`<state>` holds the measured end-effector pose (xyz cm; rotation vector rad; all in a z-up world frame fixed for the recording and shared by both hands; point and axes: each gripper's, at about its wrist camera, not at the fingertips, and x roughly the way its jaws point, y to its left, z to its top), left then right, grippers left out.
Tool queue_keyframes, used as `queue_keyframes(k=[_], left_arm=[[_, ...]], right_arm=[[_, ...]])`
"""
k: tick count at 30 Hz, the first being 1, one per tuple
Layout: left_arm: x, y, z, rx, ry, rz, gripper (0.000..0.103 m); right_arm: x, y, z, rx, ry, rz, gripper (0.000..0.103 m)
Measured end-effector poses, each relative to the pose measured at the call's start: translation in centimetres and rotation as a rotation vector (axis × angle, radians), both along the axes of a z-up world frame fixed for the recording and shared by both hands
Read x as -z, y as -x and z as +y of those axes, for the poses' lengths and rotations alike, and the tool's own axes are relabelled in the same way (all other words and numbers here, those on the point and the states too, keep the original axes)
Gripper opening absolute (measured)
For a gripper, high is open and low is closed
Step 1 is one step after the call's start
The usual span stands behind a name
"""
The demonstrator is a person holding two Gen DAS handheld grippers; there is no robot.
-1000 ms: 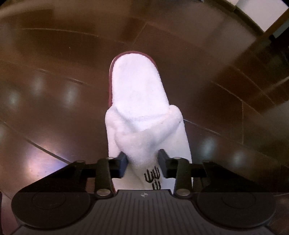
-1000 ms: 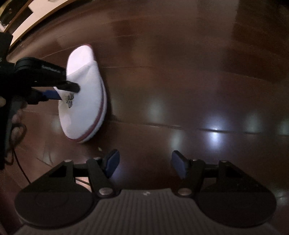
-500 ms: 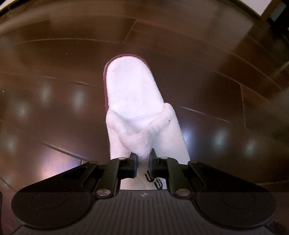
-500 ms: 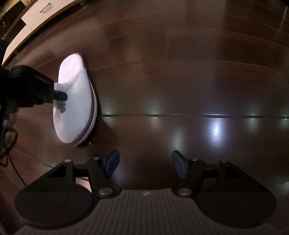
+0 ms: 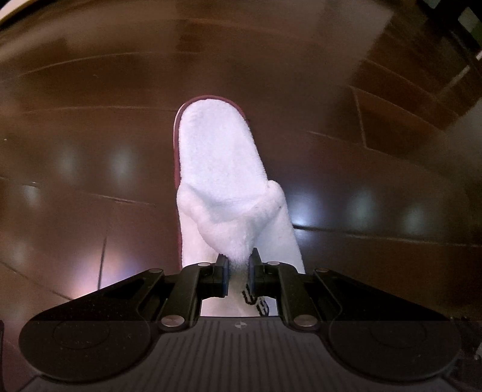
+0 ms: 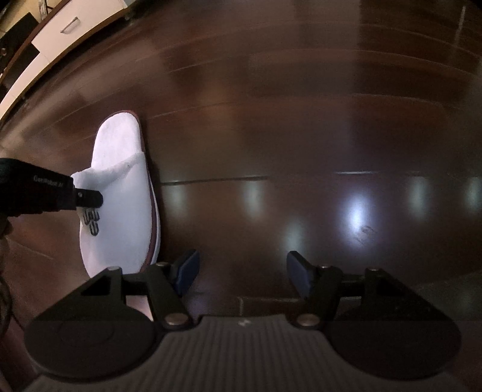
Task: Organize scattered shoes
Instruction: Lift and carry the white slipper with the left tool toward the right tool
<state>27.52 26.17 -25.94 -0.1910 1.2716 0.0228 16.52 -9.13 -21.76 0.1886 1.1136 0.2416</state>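
Note:
A white terry slipper with a dark red sole edge and a black logo fills the middle of the left wrist view, heel end pointing away. My left gripper is shut on the bunched edge of its upper strap. In the right wrist view the same slipper appears at the left, with the left gripper pinching its strap from the left. My right gripper stands open over bare floor, to the right of the slipper, with nothing between its fingers.
Dark glossy wooden floor with light reflections spreads all around. A white cabinet with a handle runs along the far left in the right wrist view. Dark furniture shows at the top right of the left wrist view.
My left gripper closed on the slipper's strap, which now bunches up between the fingers. The right gripper drew nearer the slipper, which now lies lower in its view; it stays open.

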Motion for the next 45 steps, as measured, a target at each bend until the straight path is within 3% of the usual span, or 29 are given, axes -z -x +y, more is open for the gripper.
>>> queue_keyframes(k=[13,22,33,40,45], left_arm=[[-5.6,4.4,-8.2,0.147,-0.024,-0.081,0.014],[-10.8,9.2,-17.9,0.297,-0.069,-0.118,0.014],[-20.8,16.6,-30.0,0.542,-0.014,-0.191,0.015],[-23.2,22.4,-37.9,0.708,0.036,-0.197,0.015],[-22.8,28.6,-44.3,0.866,0.091,-0.15,0.015]], right_arm=[[-2.6,5.2,-6.1,0.078,-0.031,-0.044,0.067],[-5.4,12.5,-15.0,0.244,-0.053,-0.063,0.067],[-8.8,25.7,-24.9,0.552,-0.089,-0.048,0.067],[-10.0,34.8,-29.8,0.761,-0.077,-0.043,0.067],[-9.9,41.1,-31.9,0.893,-0.058,-0.026,0.067]])
